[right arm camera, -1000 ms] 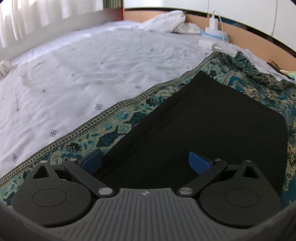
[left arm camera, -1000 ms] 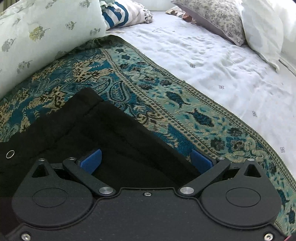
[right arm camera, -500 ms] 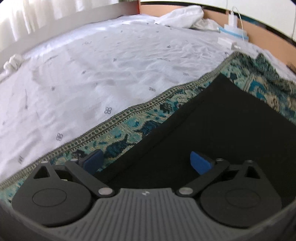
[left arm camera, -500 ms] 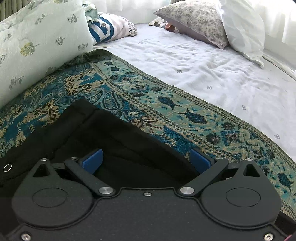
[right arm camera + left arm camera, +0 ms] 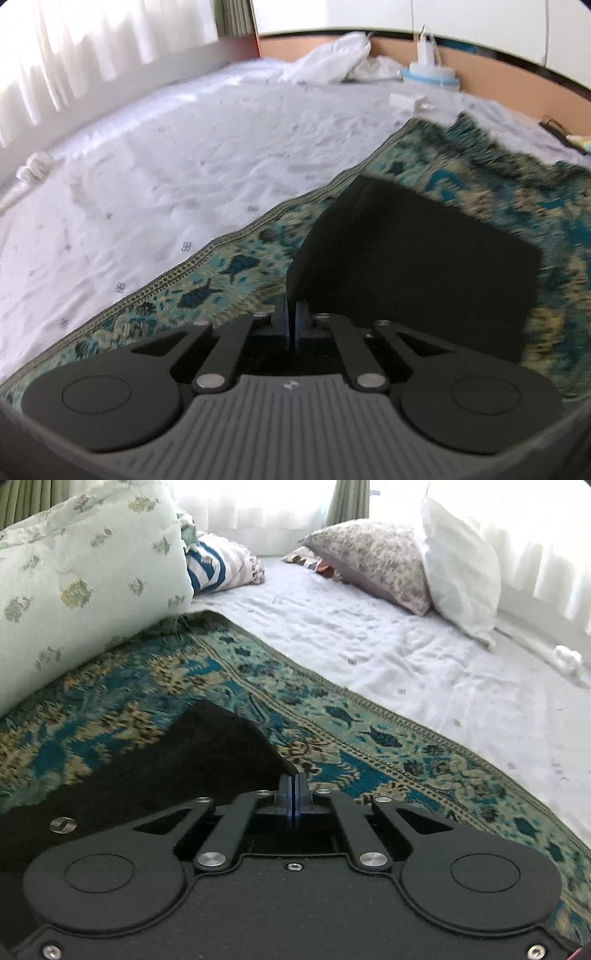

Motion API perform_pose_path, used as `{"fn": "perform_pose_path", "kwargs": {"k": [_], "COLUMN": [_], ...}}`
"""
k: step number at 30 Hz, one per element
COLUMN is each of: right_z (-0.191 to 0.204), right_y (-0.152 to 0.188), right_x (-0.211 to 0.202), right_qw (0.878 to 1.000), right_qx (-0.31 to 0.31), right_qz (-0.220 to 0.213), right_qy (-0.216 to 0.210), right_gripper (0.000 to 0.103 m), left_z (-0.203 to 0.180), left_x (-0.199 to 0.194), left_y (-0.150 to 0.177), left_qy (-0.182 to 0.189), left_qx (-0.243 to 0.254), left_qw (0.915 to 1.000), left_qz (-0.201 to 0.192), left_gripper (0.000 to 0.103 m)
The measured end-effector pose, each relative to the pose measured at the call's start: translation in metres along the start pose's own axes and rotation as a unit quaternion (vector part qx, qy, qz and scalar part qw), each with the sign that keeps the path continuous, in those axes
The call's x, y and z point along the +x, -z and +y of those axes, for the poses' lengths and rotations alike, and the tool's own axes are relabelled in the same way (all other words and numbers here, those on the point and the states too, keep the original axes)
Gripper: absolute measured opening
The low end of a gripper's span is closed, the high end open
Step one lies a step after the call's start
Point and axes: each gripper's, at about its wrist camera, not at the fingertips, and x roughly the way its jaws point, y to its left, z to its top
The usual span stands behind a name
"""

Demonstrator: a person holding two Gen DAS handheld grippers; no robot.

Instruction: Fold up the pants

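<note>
Black pants (image 5: 184,760) lie on a teal patterned rug (image 5: 369,746) on the bed. In the left wrist view my left gripper (image 5: 293,786) is shut on the pants' near edge, which is lifted in a fold; a metal button (image 5: 63,824) shows at the left. In the right wrist view my right gripper (image 5: 291,314) is shut on the edge of the pants (image 5: 424,258), and the cloth rises from the rug (image 5: 221,280) in a raised fold.
A white sheet (image 5: 424,657) covers the bed. A rolled floral quilt (image 5: 74,590) and striped cloth (image 5: 218,565) lie at the left, pillows (image 5: 376,557) at the back. In the right wrist view white cloth (image 5: 332,59) and a charger (image 5: 428,70) sit at the far edge.
Both grippers went from open to shut on the edge of the pants. Both have lifted the cloth, so the edge now stands up off the rug.
</note>
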Motion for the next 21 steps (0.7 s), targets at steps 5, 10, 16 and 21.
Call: {"fn": "perform_pose_path", "kwargs": {"k": [5,10,16,21], "right_z": [-0.062,-0.144,-0.219,-0.263], "right_y": [0.021,0.067,0.126,0.148], "right_x": [-0.064,-0.120,-0.170,-0.188], "right_qw": [0.999,0.999,0.999,0.994], "right_qx": [0.002,0.037,0.026,0.083], "right_qz": [-0.020,-0.020,-0.043,-0.020], "right_qy": [-0.028,-0.034,0.015,-0.075], "right_gripper": [0.005,0.005,0.002,0.017], "left_z": [0.052,0.124,0.194,0.218], "left_x": [-0.053,-0.105,-0.156,-0.172], "left_y": [0.004,0.028,0.058,0.072], "left_qy": [0.056,0.099,0.115,0.130], "left_qx": [0.015,0.014,0.027,0.036], "left_qw": [0.9983,0.9949,0.9926,0.9908], "left_qz": [-0.006,0.000,-0.028,-0.014], "left_gripper": [0.002,0.002,0.002,0.002]}}
